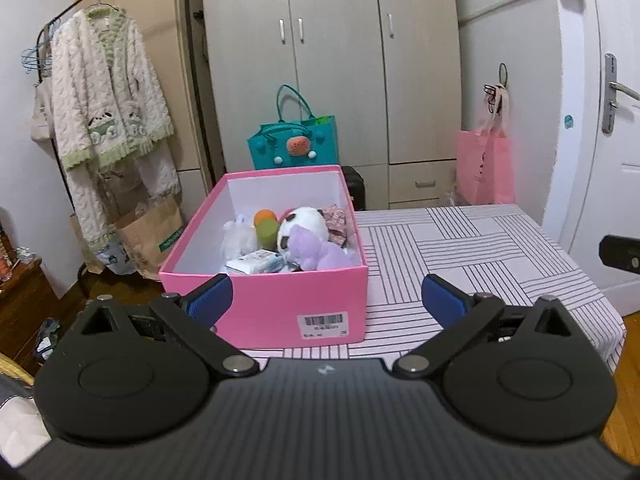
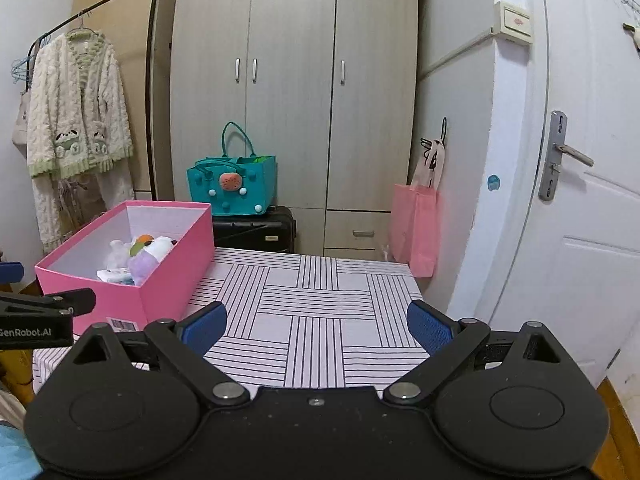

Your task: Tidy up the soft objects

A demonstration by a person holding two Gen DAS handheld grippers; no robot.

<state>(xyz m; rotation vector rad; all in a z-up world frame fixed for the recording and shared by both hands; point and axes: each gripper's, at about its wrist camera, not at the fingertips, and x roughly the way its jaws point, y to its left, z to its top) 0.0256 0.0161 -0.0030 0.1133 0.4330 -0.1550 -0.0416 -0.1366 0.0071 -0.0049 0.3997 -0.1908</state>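
Pink cardboard box (image 1: pixel 280 300) sits at the left end of the striped tabletop (image 1: pixel 460 248), lid off. Contents, per left wrist view: panda plush (image 1: pixel 306 222), purple plush (image 1: pixel 316 250), white plush (image 1: pixel 238 236), orange/green item (image 1: pixel 266 226), patterned fabric piece (image 1: pixel 338 220), small printed packet (image 1: pixel 258 261). All lie w/in the box walls, piled toward the near-right corner.

Tabletop outside the box: no loose soft items visible in either view. Judgement: collection step appears complete or nearly so; any remaining work is not identifiable from these views.

Left gripper (image 1: pixel 326 294): jaws wide apart, holding nothing, positioned just in front of the box's near wall. Right gripper (image 2: pixel 316 326): jaws wide apart, holding nothing, over bare tabletop, well right of the box.

Surroundings: wardrobe (image 2: pixel 292 80), teal bag (image 2: pixel 232 186), door (image 2: pixel 592 160).
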